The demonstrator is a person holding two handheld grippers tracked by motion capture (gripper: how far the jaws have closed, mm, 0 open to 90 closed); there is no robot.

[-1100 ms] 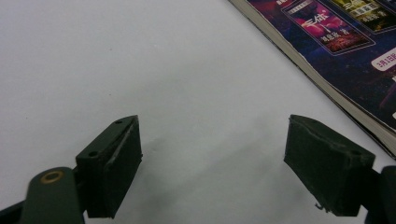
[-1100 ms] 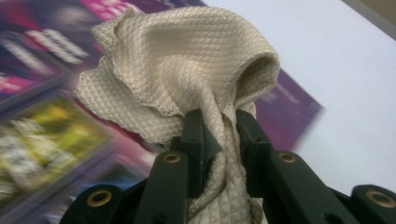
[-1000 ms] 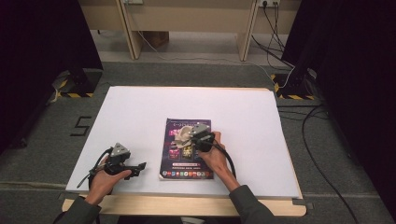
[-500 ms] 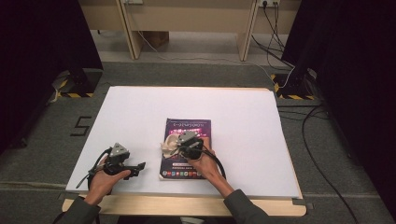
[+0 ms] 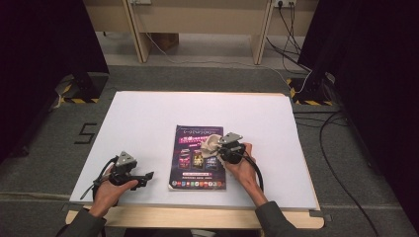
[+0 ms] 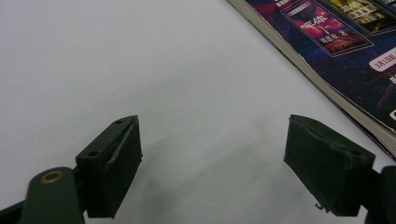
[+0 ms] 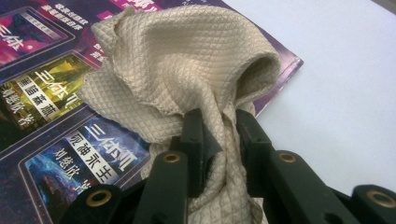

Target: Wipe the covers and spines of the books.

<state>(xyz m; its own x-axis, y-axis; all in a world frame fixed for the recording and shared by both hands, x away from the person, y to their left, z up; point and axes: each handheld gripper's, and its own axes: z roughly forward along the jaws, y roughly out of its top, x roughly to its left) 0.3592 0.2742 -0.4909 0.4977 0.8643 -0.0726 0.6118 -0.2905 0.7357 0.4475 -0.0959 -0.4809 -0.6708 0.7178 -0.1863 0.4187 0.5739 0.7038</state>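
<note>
A purple magazine (image 5: 197, 158) lies flat in the middle of the white table (image 5: 148, 118). My right gripper (image 5: 223, 149) is over the magazine's right side, shut on a beige waffle-weave cloth (image 5: 210, 146). In the right gripper view the cloth (image 7: 187, 65) is bunched between the jaws and drapes onto the magazine cover (image 7: 51, 116). My left gripper (image 5: 146, 176) rests near the table's front left, open with nothing between its fingers (image 6: 116, 163). The magazine's edge (image 6: 327, 70) lies to its right.
Wooden table legs (image 5: 136, 29) and cables (image 5: 296, 29) stand on the floor beyond the table. A black box with hazard stripes (image 5: 79, 86) sits at the left, another (image 5: 309, 91) at the right. Dark curtains flank both sides.
My right gripper with the cloth has slid across the magazine, first toward the lower left, then back toward the right side. The left gripper has stayed put.
</note>
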